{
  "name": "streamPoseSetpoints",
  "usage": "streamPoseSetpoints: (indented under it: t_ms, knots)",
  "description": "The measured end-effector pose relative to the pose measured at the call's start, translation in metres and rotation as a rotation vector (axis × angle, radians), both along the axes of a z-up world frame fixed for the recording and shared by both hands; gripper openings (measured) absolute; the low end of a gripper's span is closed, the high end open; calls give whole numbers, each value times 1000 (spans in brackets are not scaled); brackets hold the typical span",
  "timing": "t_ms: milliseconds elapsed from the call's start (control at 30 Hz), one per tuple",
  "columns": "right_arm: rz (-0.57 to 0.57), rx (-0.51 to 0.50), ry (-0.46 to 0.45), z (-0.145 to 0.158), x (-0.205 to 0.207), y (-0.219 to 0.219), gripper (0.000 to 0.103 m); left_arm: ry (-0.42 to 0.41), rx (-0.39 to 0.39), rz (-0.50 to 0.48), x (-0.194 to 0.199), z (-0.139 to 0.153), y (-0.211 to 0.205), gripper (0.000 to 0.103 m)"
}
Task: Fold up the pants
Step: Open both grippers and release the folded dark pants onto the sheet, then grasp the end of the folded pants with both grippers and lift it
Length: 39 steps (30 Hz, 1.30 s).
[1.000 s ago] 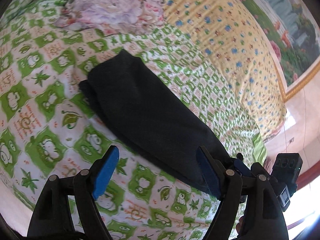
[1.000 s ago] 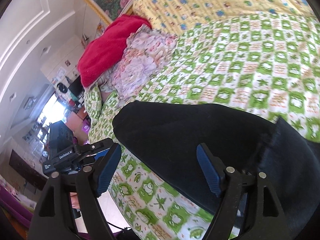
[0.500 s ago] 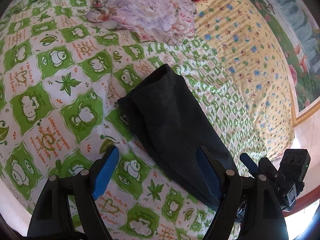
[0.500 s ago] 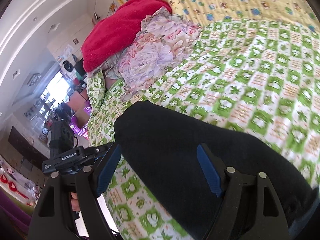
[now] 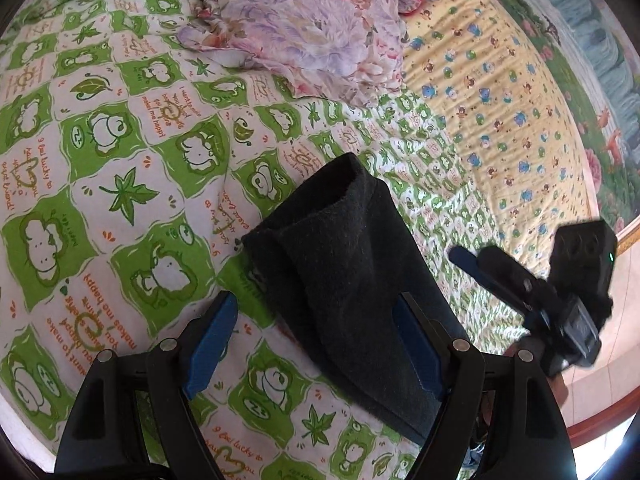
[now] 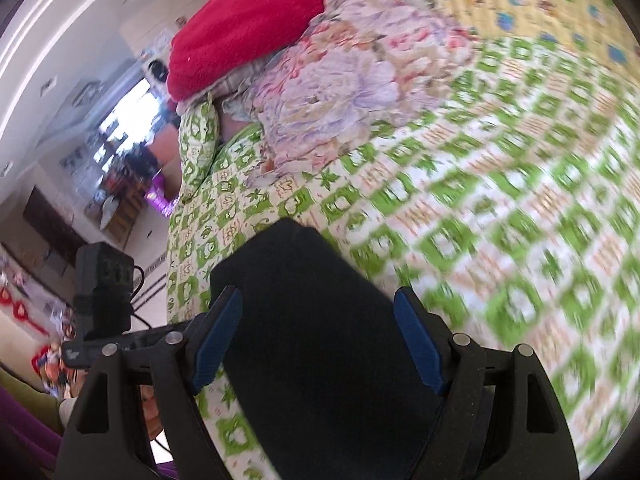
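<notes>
Both grippers open over dark pants (image 5: 352, 280) on green-check bedsheet (image 5: 120, 184), floral cloth (image 5: 312, 28) behind.

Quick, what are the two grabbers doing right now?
Left gripper: open, holding nothing, above the black pants.
Right gripper: open, holding nothing.

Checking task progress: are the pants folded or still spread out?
Folded. The pants lie as a compact dark bundle on the bedsheet, layered edges showing at the far end; neither open gripper holds them.
</notes>
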State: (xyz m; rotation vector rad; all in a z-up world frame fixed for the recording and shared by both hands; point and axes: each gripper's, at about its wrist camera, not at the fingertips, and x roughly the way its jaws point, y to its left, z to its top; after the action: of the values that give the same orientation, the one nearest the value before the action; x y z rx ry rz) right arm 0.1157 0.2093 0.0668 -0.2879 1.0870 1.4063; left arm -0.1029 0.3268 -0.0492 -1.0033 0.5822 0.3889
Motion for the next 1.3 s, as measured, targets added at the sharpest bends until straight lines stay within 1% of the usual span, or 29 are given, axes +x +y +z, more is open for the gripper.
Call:
streamPoseSetpoints:
  t_ms: [67, 133, 200, 267, 300, 333, 400, 433, 467, 500, 567, 600, 667, 733, 800, 867, 967, 1067, 1200, 1300]
  knots:
    - [35, -17, -6, -6, 3, 18, 79, -16, -11, 18, 0, -2, 1, 81]
    - [69, -47, -15, -13, 6, 37, 79, -7, 4, 22, 2, -2, 0, 81]
    - [116, -68, 20, -20, 8, 53, 78, -5, 11, 33, 3, -2, -1, 81]
    - [154, -90, 25, -26, 6, 63, 78, 1, 23, 38, 5, -3, -3, 81]
    - [176, -122, 18, -30, 3, 71, 78, 7, 29, 32, 7, -3, -3, 81]
    - [191, -139, 18, -33, 1, 75, 77, 22, 43, 15, 11, -2, -4, 80]
    - [229, -158, 13, -39, -4, 82, 69, 65, 82, -27, 21, 1, -7, 78]
    - [252, -176, 15, -43, -7, 87, 62, 78, 96, -37, 24, 2, -8, 70]
    - [261, -188, 16, -46, -8, 89, 57, 84, 98, -41, 26, 1, -8, 62]
    - [263, -201, 19, -49, -10, 92, 54, 71, 85, -37, 26, -1, -7, 59]
    - [261, -202, 24, -52, -10, 94, 44, 41, 45, -18, 24, -5, -3, 35]
    - [253, -204, 26, -52, -9, 94, 41, 36, 20, -12, 22, -9, 1, 32]
    - [237, -201, 34, -51, -6, 92, 31, 8, -14, -18, 21, -13, 7, 29]
    - [219, -173, 67, -46, -1, 86, 28, -12, -30, -23, 21, -9, 7, 27]
    - [198, -136, 84, -38, 3, 75, 26, -37, -24, -43, 21, 0, 3, 24]
    - [171, -93, 95, -25, 5, 62, 24, -55, 4, -71, 25, 14, -6, 21]
    - [129, -8, 101, 1, 8, 36, 23, -85, 46, -110, 32, 36, -21, 21]
    - [87, 62, 88, 27, 13, 5, 22, -129, 96, -162, 40, 63, -42, 21]
    - [7, 154, 77, 59, 25, -46, 22, -171, 143, -243, 55, 92, -71, 20]
    - [-50, 201, 68, 74, 31, -79, 22, -192, 172, -301, 66, 108, -92, 20]
